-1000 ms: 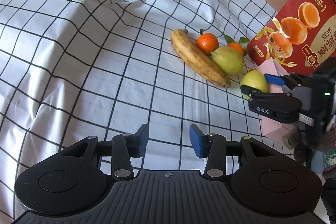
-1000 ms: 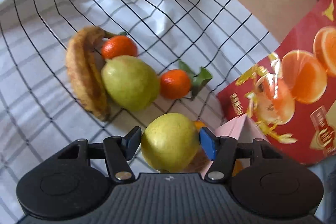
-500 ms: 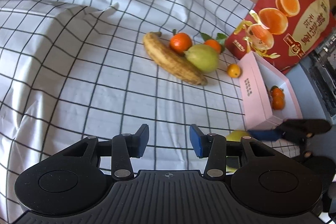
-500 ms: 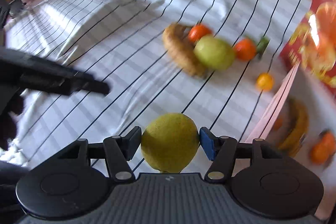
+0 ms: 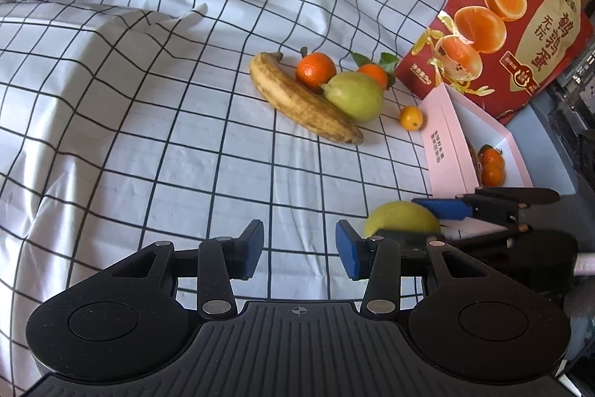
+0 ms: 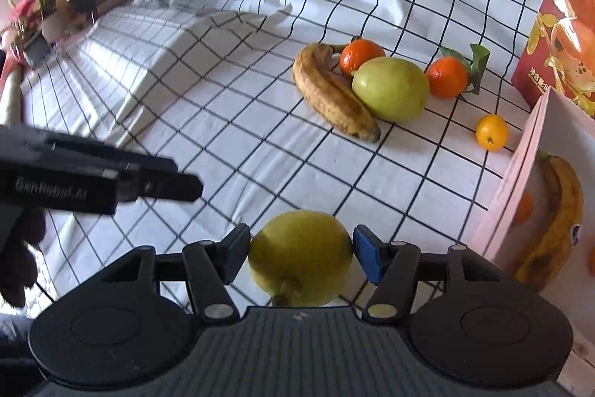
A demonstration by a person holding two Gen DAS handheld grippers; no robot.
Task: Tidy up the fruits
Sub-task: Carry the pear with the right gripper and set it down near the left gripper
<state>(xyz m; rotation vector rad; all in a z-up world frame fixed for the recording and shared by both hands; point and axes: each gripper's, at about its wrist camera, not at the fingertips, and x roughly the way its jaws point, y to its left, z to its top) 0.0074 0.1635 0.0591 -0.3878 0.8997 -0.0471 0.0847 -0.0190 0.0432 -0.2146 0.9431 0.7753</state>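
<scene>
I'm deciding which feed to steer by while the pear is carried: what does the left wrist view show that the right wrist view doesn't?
Only the left wrist view: the left gripper head-on, jaws apart with nothing between them, and the whole front of the red package.
Only the right wrist view: a banana inside the pink box, and the pads pressing both sides of the held pear.
Both: the right gripper holding that pear, the loose banana, green pear, two tangerines and a small orange fruit on the checked cloth.
</scene>
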